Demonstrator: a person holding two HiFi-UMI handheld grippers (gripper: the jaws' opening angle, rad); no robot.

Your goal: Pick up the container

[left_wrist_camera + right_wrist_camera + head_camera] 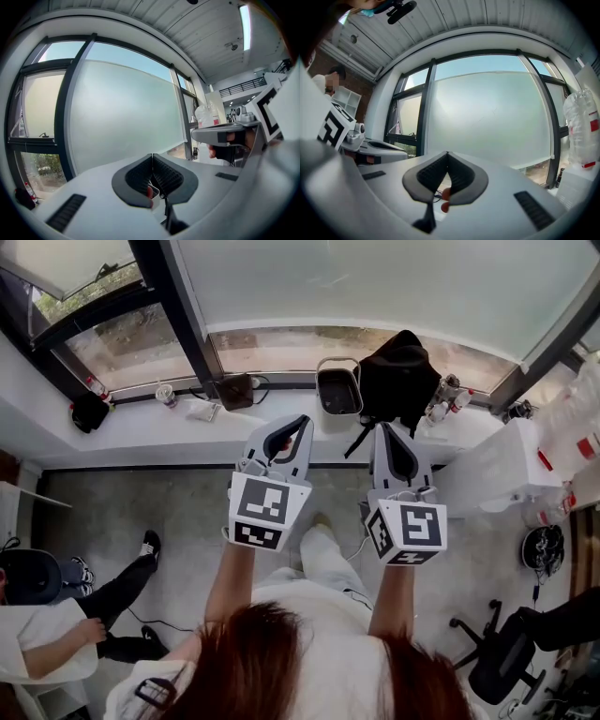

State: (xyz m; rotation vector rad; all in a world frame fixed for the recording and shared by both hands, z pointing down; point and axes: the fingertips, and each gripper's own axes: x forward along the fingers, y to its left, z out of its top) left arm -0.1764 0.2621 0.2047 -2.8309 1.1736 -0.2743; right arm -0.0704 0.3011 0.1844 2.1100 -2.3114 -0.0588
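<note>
A wide frosted window [375, 282] fills the top of the head view, framed by dark bars. Under it a long white window ledge [281, 432] runs from side to side, with grey floor [141, 502] below. At the ledge's right end stands a white cabinet [497, 465], with clear plastic bottles [572, 409] by it. A seated person [56, 634] shows at the lower left, and a black office chair [497, 657] at the lower right.

A black bag [398, 376] sits on the ledge against the window frame, right of its middle. Just beside the bag's left side stands the container [337, 390], dark, open-topped, with a thin wire handle raised over it. It stands on the ledge's far edge near the middle.

Both tools are held out over the ledge's near edge, short of the container and not touching it. The left tongs [298, 420] [152, 155] are pressed together at the tips with nothing between them. The right tongs [385, 427] [447, 153] are likewise closed and empty.

Further left along the ledge lie a brown pouch [234, 390], a small cup [166, 393] and a black item [91, 412].
</note>
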